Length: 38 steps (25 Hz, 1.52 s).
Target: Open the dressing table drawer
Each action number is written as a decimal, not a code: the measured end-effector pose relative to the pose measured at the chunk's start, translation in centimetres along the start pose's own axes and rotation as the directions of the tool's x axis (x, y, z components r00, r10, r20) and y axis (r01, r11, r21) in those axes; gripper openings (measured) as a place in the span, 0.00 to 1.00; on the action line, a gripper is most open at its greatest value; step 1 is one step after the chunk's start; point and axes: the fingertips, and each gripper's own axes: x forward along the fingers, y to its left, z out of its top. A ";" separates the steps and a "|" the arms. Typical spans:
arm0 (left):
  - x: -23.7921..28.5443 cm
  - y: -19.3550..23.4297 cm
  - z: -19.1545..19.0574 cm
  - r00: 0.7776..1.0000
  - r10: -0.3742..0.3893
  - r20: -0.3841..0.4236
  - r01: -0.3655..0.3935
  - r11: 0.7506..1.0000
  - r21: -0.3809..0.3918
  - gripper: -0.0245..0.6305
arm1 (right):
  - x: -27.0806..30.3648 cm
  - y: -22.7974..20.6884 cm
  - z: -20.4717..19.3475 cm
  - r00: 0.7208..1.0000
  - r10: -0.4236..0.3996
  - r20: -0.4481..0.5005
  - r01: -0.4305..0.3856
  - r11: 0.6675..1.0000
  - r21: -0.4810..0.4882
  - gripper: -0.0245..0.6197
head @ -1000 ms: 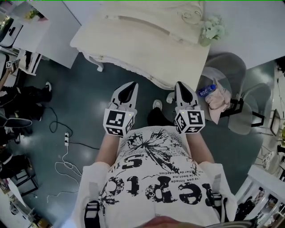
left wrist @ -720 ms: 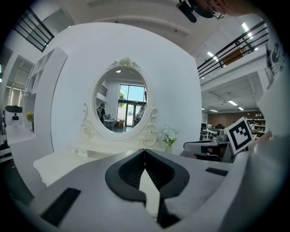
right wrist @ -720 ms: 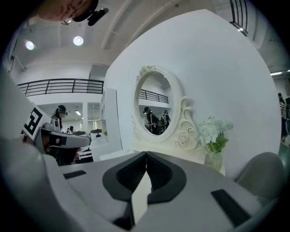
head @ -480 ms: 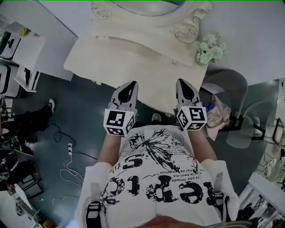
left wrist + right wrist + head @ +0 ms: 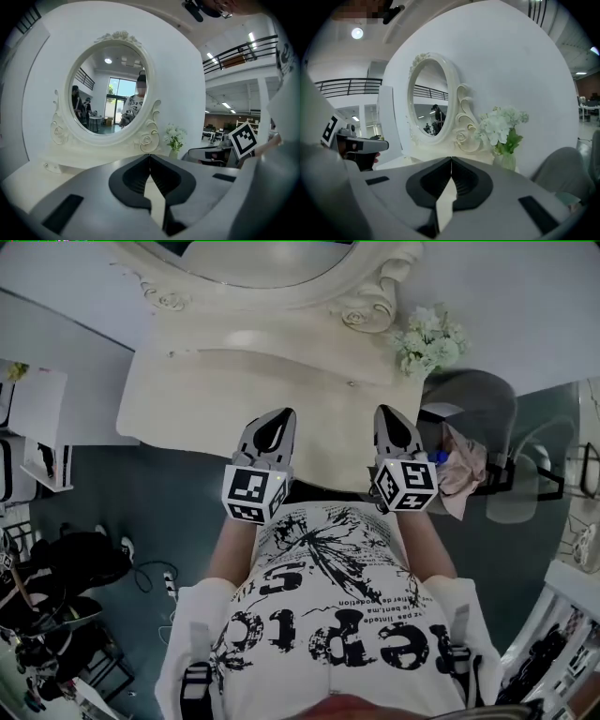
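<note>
Task barely begun: we hold the left gripper (image 5: 280, 415) and right gripper (image 5: 387, 412), both clenched on nothing, over the near edge of the dressing table (image 5: 187, 395) below its mirror (image 5: 110, 93), every drawer shut and untouched.

surface: cream dressing table (image 5: 234, 390) | on it: oval mirror (image 5: 108, 91), flower vase (image 5: 427, 336)

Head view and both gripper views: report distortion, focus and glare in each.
Head view: strong fisheye bend, the dressing table edge curves, lighting even. Left gripper view: dark vignette at the corners, the mirror sharp with a bright window reflected. Right gripper view: same vignette, the flowers crisp, a ceiling lamp glaring at upper left.
</note>
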 end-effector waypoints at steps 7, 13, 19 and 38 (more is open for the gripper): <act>3.8 4.3 0.6 0.989 -0.137 -0.051 0.138 0.990 0.026 0.07 | 3.7 -0.1 -1.7 0.989 -0.138 -0.061 0.142 0.987 0.072 0.06; 5.5 7.8 -1.2 0.974 -0.206 -0.099 0.207 0.978 0.004 0.07 | 7.0 0.1 -4.9 0.969 -0.206 -0.140 0.214 0.976 0.045 0.07; 6.9 10.3 -3.1 0.968 -0.216 -0.131 0.214 0.976 -0.031 0.07 | 10.8 -1.0 -9.7 0.949 -0.212 -0.234 0.229 0.972 0.048 0.07; 7.0 10.4 -6.9 0.952 -0.229 -0.201 0.222 0.973 -0.054 0.07 | 15.3 -3.6 -13.3 0.888 -0.307 -0.341 0.315 0.948 -0.032 0.21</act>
